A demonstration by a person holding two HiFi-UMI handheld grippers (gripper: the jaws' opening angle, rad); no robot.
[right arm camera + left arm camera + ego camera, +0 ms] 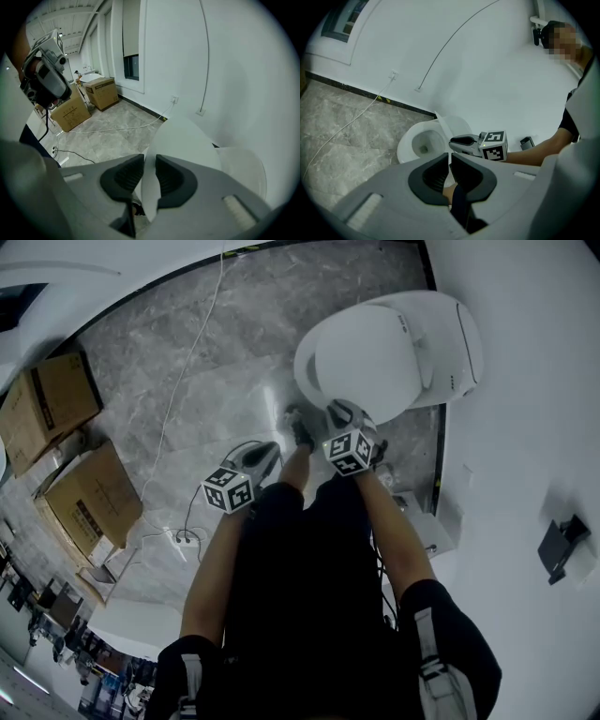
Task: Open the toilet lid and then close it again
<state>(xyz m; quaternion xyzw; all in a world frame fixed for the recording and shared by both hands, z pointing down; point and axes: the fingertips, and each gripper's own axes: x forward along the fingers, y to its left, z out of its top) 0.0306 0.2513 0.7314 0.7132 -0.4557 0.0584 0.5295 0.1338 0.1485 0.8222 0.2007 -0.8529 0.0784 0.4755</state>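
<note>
The grey marble-patterned stone floor (206, 343) fills most of the head view, and one plain white wall (525, 381) closes it on the right. Against this wall stands the one white ceramic toilet (423, 140). Its bowl is uncovered in the left gripper view. The white oval plastic toilet lid (183, 140) is raised and tilted over the bowl.

Two brown cardboard boxes, (52, 399) and (89, 498), stand on the floor at the left, well apart from the toilet. The person in black clothes stands just in front of the bowl, and one dark shoe (300, 427) is near its front rim.

There are two grippers. The right gripper (150, 164) is at the lid's front edge. Its jaws stand moderately apart, the thin edge of the lid is in the gap between them, and the pads do not seem to press on it. The left gripper (450, 161) hangs near the person's knee, apart from the toilet. Its jaws are nearly together, with only a narrow slit and nothing held.

One thin white cable (178, 399) runs across the floor from the far wall. One black cable (192, 512) curls near a white power strip (183, 540). One small black fixture (561, 545) sits on the wall.
</note>
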